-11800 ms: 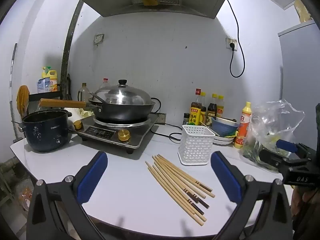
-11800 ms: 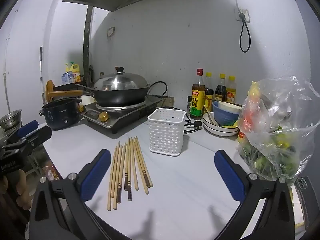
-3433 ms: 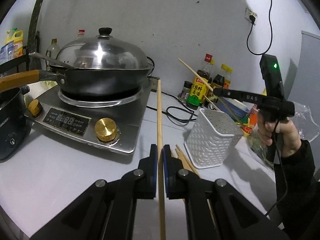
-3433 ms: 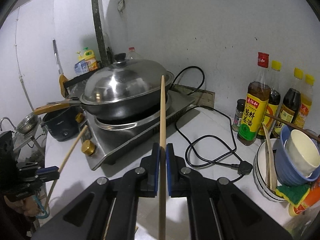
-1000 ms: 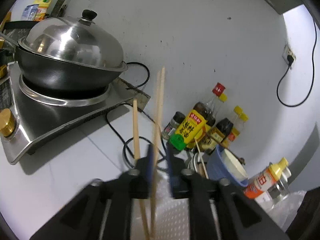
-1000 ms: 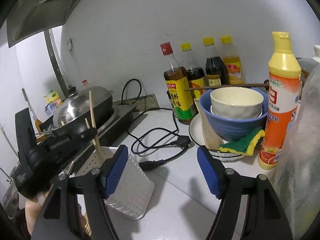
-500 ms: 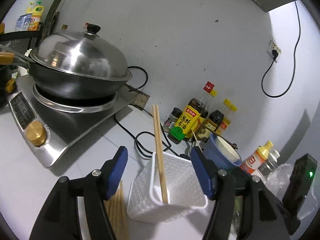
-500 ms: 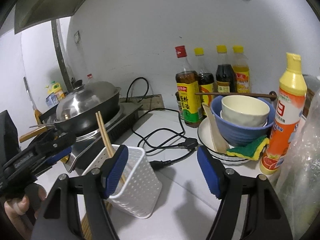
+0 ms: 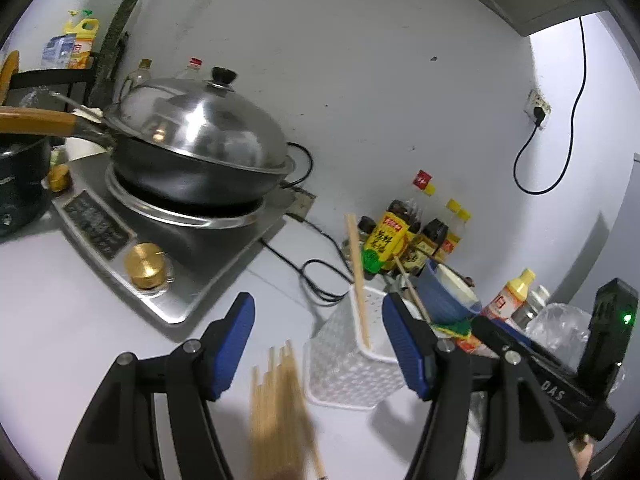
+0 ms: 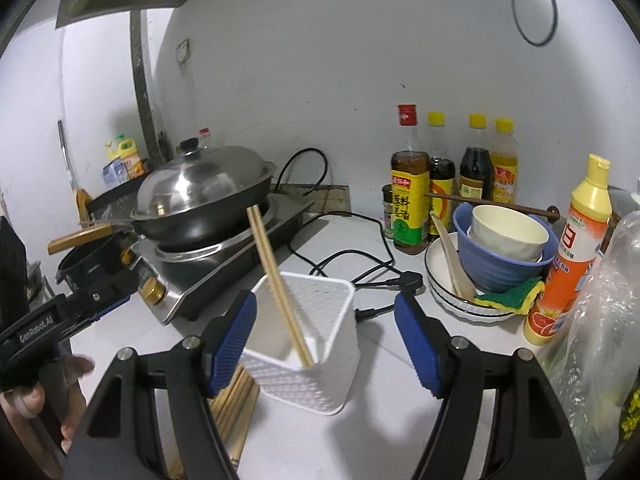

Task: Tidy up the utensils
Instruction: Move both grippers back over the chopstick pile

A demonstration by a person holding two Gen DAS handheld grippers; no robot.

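The white desk (image 10: 352,432) holds a white basket (image 10: 312,344) with loose chopsticks (image 10: 234,400) lying just beside it. A silver cooker (image 10: 224,268), a black cord (image 10: 360,276), sauce bottles (image 10: 410,200) and a plate (image 10: 444,292) also sit on it.

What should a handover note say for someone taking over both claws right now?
Left claw: open, empty; its jaws have just been opening.
Right claw: open, empty.
Done: two chopsticks lean inside the white basket.
Left: the loose chopsticks lying on the counter beside the basket need to go in.
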